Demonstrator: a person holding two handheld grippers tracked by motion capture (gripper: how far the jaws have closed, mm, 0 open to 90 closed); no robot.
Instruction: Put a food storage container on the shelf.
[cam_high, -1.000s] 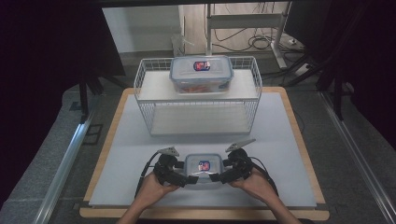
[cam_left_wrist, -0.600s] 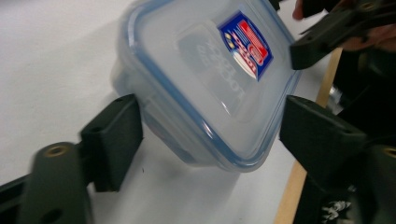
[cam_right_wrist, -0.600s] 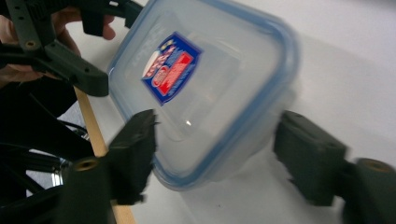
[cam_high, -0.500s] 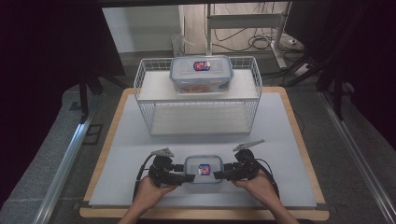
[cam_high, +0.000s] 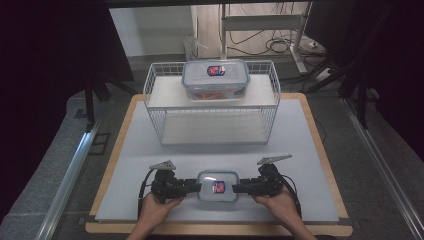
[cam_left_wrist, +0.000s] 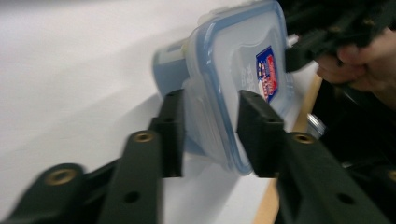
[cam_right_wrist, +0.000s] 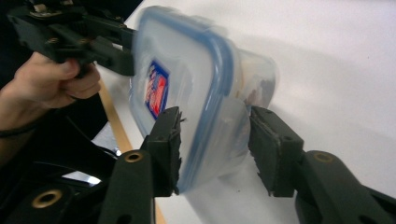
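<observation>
1. We are holding a small clear container with a blue-rimmed lid at the near middle of the white bench, one gripper at each end.
2. Our left gripper is meeting the container's left end; in the left gripper view its fingers are sitting on either side of that end, close against it, though we cannot tell whether they are clamping it.
3. Our right gripper is meeting the right end; in the right gripper view its fingers are standing apart around the lid edge, with a gap showing on one side.
4. The lid is carrying a red and blue label; its writing is too blurred for us to read.
5. At the far side, a white wire rack is standing on the bench, and a second, larger container with the same kind of label is resting on its upper shelf, well apart from the one we are holding.
</observation>
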